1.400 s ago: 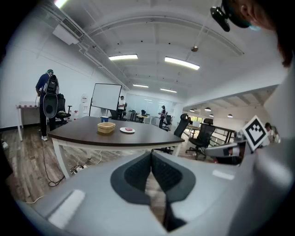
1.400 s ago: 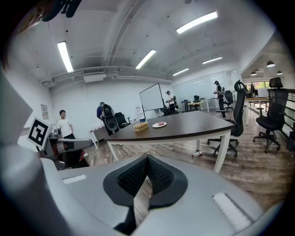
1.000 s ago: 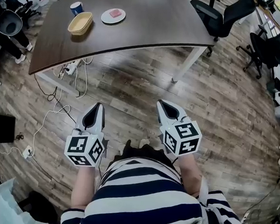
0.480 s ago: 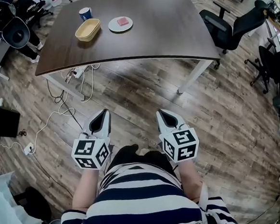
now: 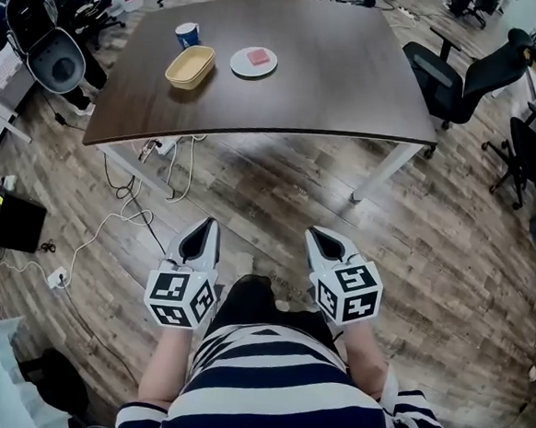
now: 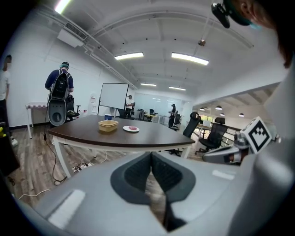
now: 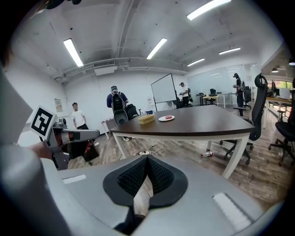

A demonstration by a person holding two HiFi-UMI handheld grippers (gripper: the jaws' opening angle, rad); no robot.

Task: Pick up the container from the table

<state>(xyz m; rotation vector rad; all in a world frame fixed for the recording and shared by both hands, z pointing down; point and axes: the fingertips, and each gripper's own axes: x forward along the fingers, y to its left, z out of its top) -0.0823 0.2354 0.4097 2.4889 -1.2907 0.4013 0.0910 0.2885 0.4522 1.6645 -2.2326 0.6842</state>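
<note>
The container, a shallow tan oval tub (image 5: 190,67), stands on the far left part of the dark brown table (image 5: 334,84). It also shows far off in the left gripper view (image 6: 108,125) and the right gripper view (image 7: 147,119). Both grippers hang low over the wooden floor, well short of the table's near edge. My left gripper (image 5: 206,228) is shut with nothing in it (image 6: 151,157). My right gripper (image 5: 321,237) is shut and empty too (image 7: 146,160).
A white plate with a pink item (image 5: 253,61) and a blue cup (image 5: 187,34) stand beside the container. Cables (image 5: 126,197) trail on the floor under the table's left end. Office chairs (image 5: 454,80) stand to the right. People stand far behind (image 7: 115,107).
The table and the things on it have come nearer and lower in the head view. Both grippers stay shut and held low in front of the body.
</note>
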